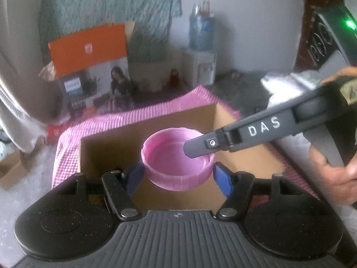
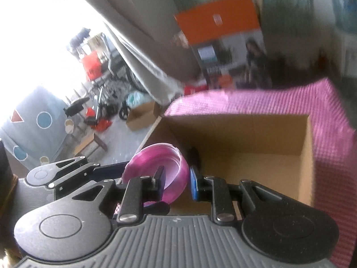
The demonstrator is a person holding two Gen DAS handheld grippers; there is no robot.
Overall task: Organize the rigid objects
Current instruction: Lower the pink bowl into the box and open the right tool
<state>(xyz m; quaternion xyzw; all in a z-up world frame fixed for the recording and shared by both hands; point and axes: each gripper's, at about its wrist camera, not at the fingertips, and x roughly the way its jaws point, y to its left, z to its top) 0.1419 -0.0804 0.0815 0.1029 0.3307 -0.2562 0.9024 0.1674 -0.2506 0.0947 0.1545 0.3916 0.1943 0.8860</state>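
Note:
A round pink plastic lid (image 1: 176,165), hollow side up, hangs just above an open brown cardboard box (image 1: 107,149). My left gripper (image 1: 178,177) is shut on it, one blue pad on each side of its wall. From the right, a black finger (image 1: 198,148) of my right gripper reaches over the lid's far rim. In the right wrist view the lid (image 2: 156,158) is tilted. My right gripper (image 2: 177,179) is shut on its rim, one pad inside the lid and one outside. The box (image 2: 245,134) looks empty where I can see into it.
The box stands on a pink checked cloth (image 1: 133,114) (image 2: 334,156). A person's hand (image 1: 334,174) holds the right gripper. An orange and white product carton (image 1: 89,53) leans at the back beside a water dispenser (image 1: 202,67). Small cartons (image 2: 140,117) lie on the floor to the left.

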